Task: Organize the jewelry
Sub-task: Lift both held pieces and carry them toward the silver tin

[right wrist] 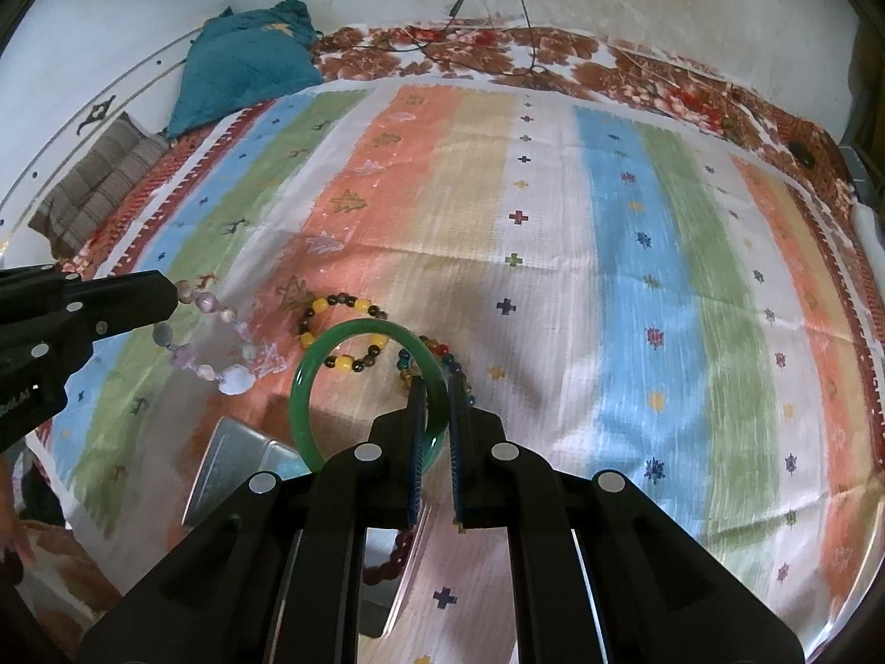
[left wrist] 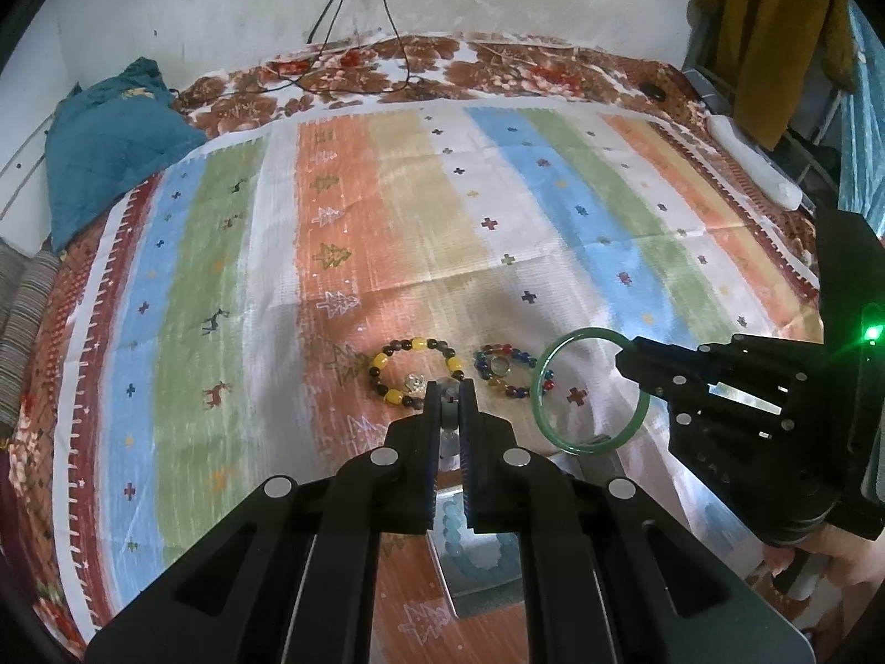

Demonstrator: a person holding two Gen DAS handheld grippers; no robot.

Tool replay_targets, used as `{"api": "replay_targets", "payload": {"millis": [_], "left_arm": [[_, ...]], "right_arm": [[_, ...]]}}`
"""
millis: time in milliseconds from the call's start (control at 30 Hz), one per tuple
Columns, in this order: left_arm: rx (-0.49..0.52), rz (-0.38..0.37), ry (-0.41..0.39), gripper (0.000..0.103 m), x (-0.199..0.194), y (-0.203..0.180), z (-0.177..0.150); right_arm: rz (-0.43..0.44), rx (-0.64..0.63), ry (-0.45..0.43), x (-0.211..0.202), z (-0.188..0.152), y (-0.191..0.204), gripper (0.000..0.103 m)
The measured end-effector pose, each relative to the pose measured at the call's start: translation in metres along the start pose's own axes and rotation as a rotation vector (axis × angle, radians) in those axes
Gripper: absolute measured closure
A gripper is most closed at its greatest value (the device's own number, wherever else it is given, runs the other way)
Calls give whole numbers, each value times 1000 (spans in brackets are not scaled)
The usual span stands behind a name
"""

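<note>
Your left gripper (left wrist: 451,387), clamped on the pale bead bracelet (right wrist: 213,343), half-hides the metal box (left wrist: 475,559) holding blue beads; right gripper (right wrist: 437,387) pinches the green bangle (right wrist: 354,382).

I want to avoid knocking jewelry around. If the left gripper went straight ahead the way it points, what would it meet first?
Probably the yellow-and-dark bead bracelet lying on the striped cloth just beyond the left gripper, which already pinches a pale bead bracelet; depth is uncertain.
</note>
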State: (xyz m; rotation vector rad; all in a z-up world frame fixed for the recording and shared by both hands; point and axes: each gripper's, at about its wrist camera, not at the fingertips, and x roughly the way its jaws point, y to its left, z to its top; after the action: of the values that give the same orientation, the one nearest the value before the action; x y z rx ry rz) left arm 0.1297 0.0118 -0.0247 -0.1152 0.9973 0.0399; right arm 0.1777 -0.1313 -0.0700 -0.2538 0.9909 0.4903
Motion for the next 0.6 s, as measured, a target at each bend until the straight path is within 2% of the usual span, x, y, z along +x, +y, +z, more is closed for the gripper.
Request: {"api": "replay_targets", "payload": {"millis": [600], "left_arm": [[26,-11,-39,97,-26,-13,-31]], "right_arm": [[14,-15,-10,-26,-29,10,94]]}}
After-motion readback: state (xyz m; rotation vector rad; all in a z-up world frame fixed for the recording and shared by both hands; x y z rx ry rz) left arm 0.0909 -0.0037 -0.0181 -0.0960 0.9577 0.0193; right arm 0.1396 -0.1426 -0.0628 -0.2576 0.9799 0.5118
